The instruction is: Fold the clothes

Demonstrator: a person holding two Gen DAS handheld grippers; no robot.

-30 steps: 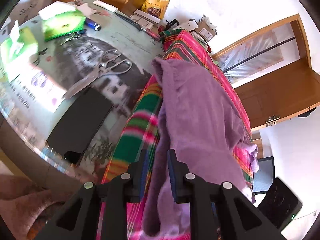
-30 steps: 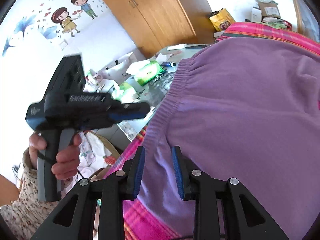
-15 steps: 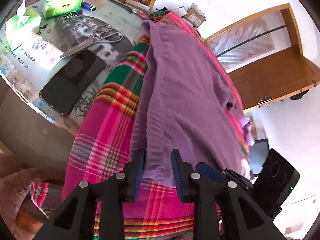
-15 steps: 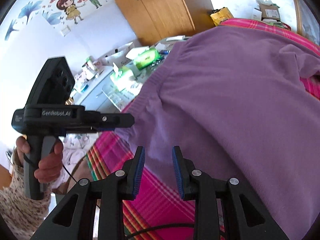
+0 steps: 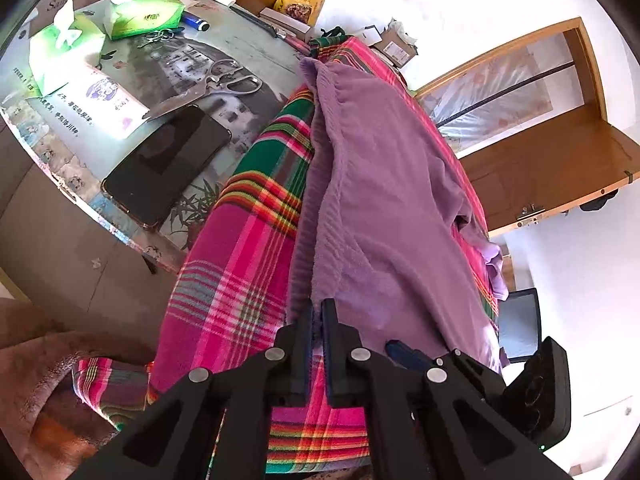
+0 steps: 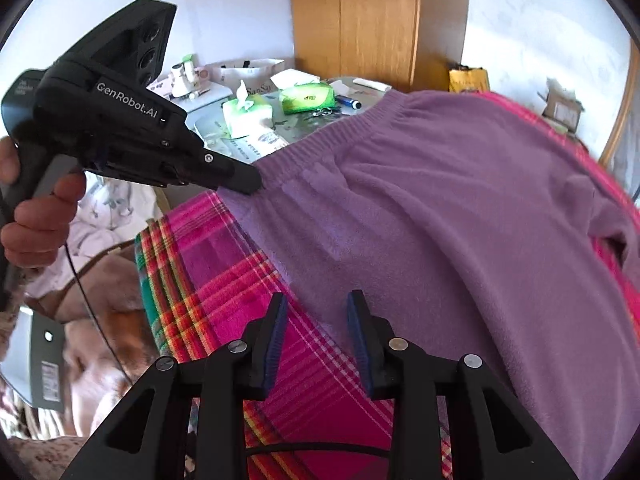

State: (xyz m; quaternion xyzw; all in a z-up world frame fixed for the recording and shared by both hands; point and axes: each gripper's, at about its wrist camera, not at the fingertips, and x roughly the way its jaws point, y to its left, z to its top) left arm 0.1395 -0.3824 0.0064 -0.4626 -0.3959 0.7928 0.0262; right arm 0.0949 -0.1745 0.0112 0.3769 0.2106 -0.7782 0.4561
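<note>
Left gripper, spread half a second ago, is now pinching one purple garment at lower centre; right gripper is staying spread, empty.

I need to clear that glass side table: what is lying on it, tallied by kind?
Green tissue packs: 2
Scissors: 1
Black phone: 1
Blue lighter: 1
Key bunch: 1
Printed leaflet: 1
Total: 7

Scissors, phone, tissue packs
</note>
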